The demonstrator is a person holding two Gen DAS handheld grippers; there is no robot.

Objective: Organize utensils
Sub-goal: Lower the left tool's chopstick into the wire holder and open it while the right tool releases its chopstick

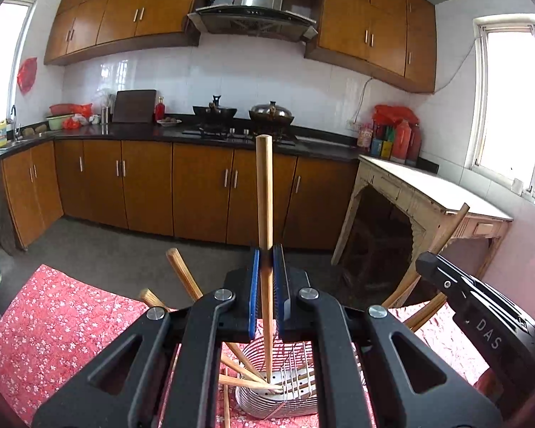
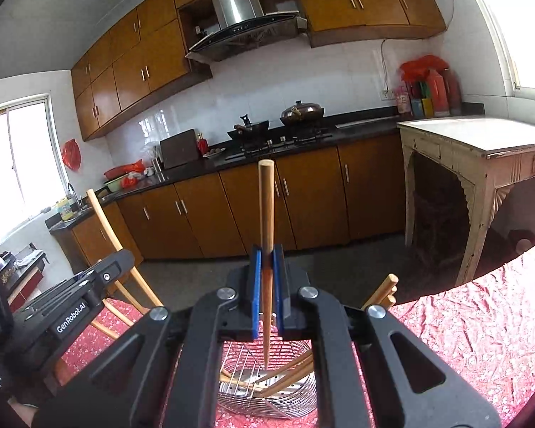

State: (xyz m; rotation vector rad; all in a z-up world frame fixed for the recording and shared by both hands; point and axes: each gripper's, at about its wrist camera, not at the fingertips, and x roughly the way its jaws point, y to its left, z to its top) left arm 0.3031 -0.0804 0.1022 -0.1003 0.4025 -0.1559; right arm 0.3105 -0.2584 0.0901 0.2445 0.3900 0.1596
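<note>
Left tongs (image 1: pixel 266 260) clamped on chopstick (image 1: pixel 265 196) | right tongs (image 2: pixel 266 260) clamped on another (image 2: pixel 266 207) | both tips over wire holder (image 1: pixel 296 403) on table | I judge them light, stiff, slippery; mid-shaft grip suits

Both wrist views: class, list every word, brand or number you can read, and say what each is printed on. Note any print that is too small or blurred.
"DAS" – on the black body of the right gripper, seen from the left wrist view; possibly part of a longer word.
"GenRobot.AI" – on the black body of the left gripper, seen from the right wrist view.
Labels on the bottles and the yellow jug on the counter: too small and blurred to read.
</note>
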